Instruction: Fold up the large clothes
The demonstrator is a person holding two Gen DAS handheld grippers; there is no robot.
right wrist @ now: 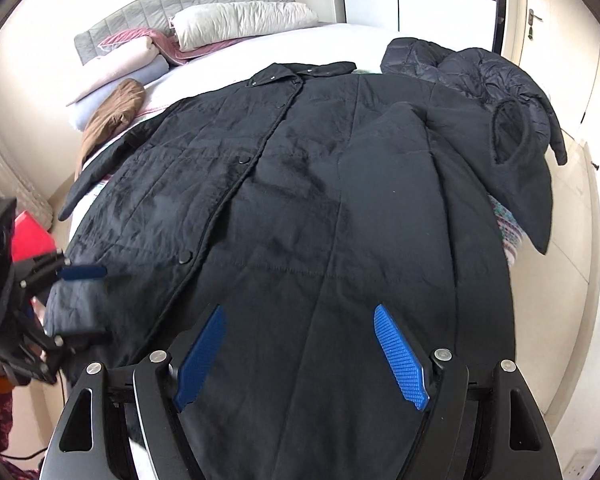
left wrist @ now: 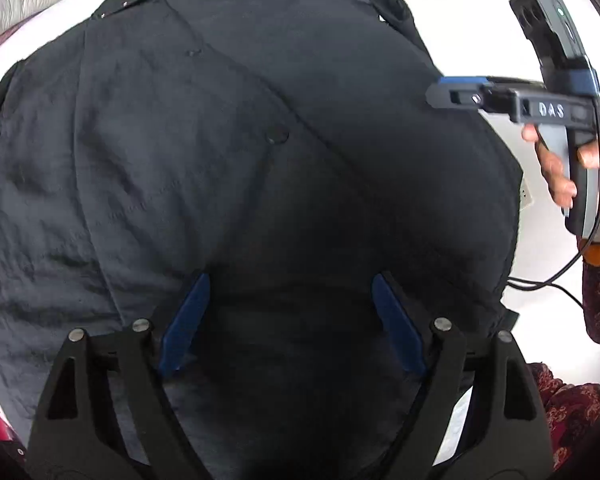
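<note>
A long black quilted coat (right wrist: 300, 184) lies flat on the bed, front up, snaps down its middle, collar at the far end. Its right sleeve (right wrist: 384, 168) is folded over the body. My left gripper (left wrist: 292, 316) is open, low over the coat's hem (left wrist: 260, 240). In the right wrist view the left gripper (right wrist: 80, 300) sits at the hem's left corner, jaws apart around a fold of fabric. My right gripper (right wrist: 300, 352) is open above the hem's middle. It also shows in the left wrist view (left wrist: 460, 94), off the coat's right edge.
A dark puffer jacket (right wrist: 480, 80) is heaped at the bed's far right. Pillows (right wrist: 240, 20), folded blankets (right wrist: 128, 60) and a brown garment (right wrist: 112, 116) lie at the head. A red object (right wrist: 30, 236) sits left of the bed. A door (right wrist: 548, 20) stands at right.
</note>
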